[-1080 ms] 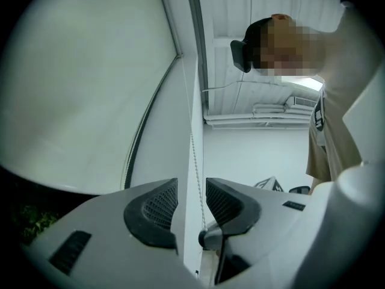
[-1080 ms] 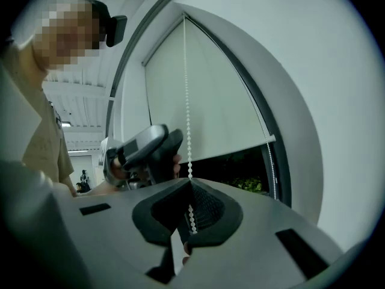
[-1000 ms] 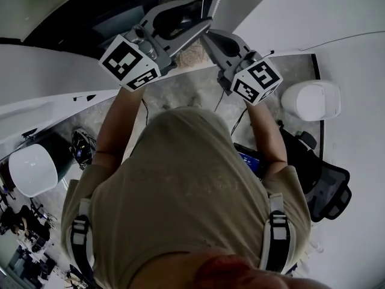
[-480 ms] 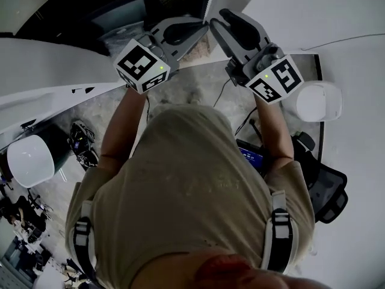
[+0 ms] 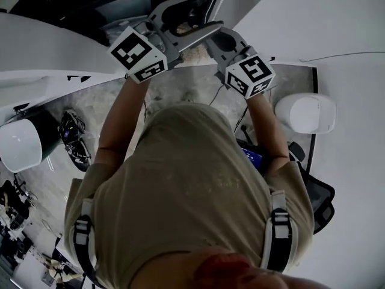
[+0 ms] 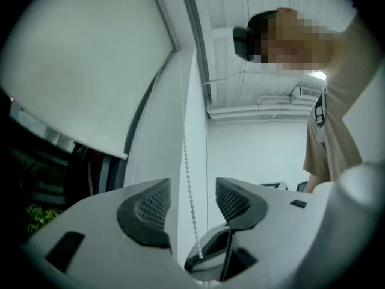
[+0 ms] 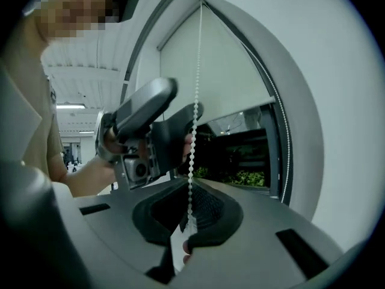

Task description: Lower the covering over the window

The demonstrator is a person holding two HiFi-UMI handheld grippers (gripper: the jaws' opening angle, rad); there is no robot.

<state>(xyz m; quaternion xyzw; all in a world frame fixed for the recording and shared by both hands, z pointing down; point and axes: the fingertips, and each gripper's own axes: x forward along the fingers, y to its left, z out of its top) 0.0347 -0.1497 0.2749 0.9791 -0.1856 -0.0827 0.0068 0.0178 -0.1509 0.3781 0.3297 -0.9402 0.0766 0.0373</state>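
Quick report from my end. The left gripper [image 6: 192, 192] is spread wide and has just been opening. The bead chain [image 6: 186, 161] runs down between its pads without touching either one, so that side holds nothing. If I close it again off-centre, the thin chain could slide past the pads and I'd pinch air. The blind [image 6: 78, 71] sits part-way down the window [image 7: 240, 155], with dark glass and greenery showing under its bottom edge, so there's plenty left to lower.

The right gripper [image 7: 191, 220] has just been closing, and its pads are pressed together on the chain. That's the only grip right now. My worries:
- the beads slip through on a hard tug
- a sideways pull jams things up top
- this turns out to be the wrong strand and the blind goes up

The two grippers are also close together on the same chain, so a bump is possible.

Writing: nothing readable. There are only black-and-white square markers on the left cube [image 5: 135, 54] and the right cube [image 5: 249, 74], and a small blue screen [image 5: 251, 157] that's too tiny to read.
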